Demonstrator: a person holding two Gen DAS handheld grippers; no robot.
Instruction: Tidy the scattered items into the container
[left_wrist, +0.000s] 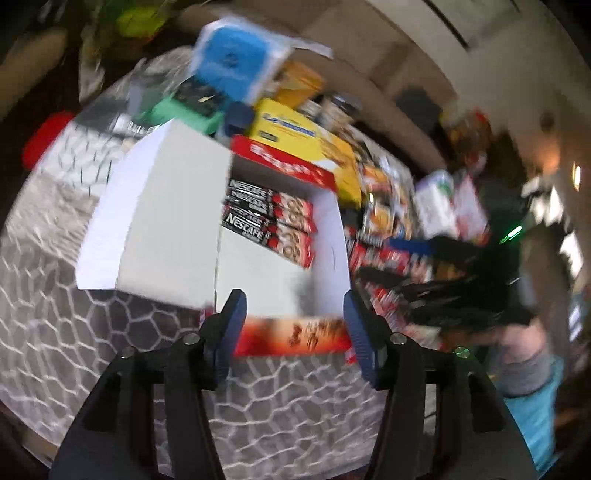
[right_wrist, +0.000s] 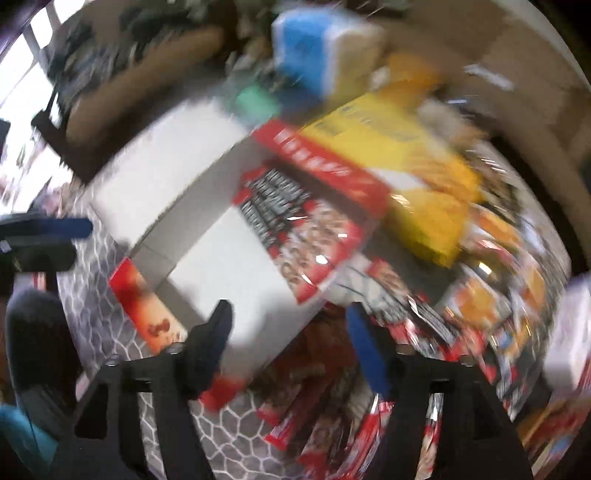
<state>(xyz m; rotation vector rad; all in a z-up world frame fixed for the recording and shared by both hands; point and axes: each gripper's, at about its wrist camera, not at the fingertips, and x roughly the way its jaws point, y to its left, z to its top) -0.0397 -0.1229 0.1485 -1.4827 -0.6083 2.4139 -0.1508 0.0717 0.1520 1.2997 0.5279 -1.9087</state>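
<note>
The box (left_wrist: 280, 258) is white inside with red printed outer walls, its lid (left_wrist: 159, 218) folded open toward nine o'clock in the left wrist view. It sits on a grey patterned cloth. Coffee sachets (left_wrist: 269, 221), black and red, lie flat in a neat stack against the box's far wall. More sachets (left_wrist: 391, 266) lie scattered at three o'clock, just beside the box. In the right wrist view, heavily blurred, loose sachets (right_wrist: 332, 417) spread toward five o'clock of the box (right_wrist: 236, 280).

Both fisheye views are dim at the curved, darkened edges and bend straight lines. The left wrist view is moderately motion-blurred; the white cardboard box interior (left_wrist: 266, 273) is evenly lit, with a soft shadow. The right wrist view is heavily smeared, with overexposed window glare (right_wrist: 22, 70) at upper left.
</note>
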